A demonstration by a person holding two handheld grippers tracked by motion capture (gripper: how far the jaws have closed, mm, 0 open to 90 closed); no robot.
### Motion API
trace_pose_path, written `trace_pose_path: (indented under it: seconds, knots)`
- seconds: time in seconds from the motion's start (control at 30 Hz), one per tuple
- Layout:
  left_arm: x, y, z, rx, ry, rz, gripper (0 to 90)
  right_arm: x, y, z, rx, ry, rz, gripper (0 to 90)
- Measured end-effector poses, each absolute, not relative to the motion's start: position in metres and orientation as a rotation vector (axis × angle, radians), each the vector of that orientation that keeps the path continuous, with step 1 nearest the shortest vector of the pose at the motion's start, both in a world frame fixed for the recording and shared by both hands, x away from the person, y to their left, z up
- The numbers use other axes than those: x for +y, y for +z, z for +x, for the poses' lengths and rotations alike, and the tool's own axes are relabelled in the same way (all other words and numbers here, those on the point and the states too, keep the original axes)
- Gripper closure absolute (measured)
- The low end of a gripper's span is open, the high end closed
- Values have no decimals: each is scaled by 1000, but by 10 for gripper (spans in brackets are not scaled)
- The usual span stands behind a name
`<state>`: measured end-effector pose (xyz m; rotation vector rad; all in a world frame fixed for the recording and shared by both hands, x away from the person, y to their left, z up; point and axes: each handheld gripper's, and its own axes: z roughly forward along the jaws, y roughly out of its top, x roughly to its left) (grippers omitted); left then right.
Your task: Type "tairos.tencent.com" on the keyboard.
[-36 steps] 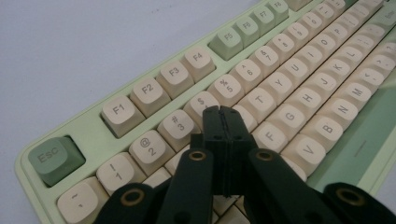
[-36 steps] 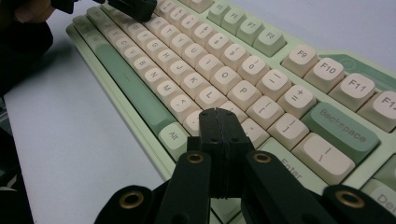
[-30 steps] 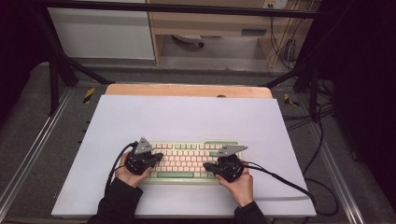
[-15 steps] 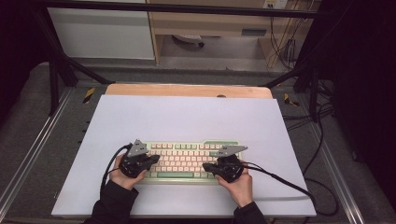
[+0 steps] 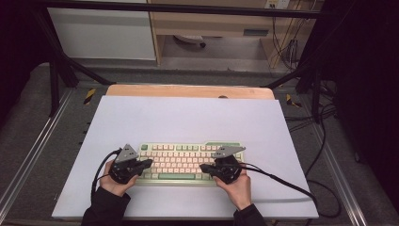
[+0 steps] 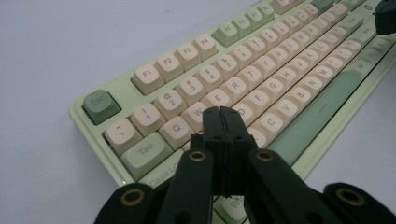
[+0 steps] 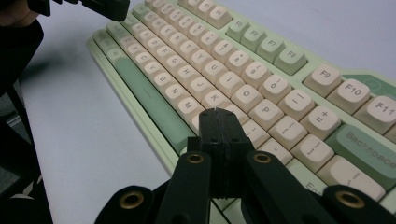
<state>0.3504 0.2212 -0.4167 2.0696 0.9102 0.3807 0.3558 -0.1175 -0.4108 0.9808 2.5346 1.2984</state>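
We note left gripper (image 5: pixel 149 163) jaws pressed together, empty, tips over the keyboard (image 5: pixel 188 162) near its left-end letter keys, right gripper (image 5: pixel 203 167) likewise closed, empty, over the right-end keys, keyboard under both, flat on the white table (image 5: pixel 188 117).

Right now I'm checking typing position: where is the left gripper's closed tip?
In the left gripper view, the left gripper has its shut tip over the pale green and cream keyboard, beside the W and Q keys at its Esc end.

A lab test rig: black metal frame (image 5: pixel 56 70) around a white-topped table (image 5: pixel 188 117), loose cables (image 5: pixel 324 141) on grey floor.
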Motion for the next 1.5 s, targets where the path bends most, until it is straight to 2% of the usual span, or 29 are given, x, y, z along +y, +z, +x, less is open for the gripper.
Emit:
trace_pose_path:
  seconds: [0.83,1.5]
  knots:
    - [238,-419,346,933,381,2048,900,-62,-415,368,2588,1289,927,900]
    - [236,-422,347,934,376,2060,900,-53,-429,370,2616,1266,935,900]
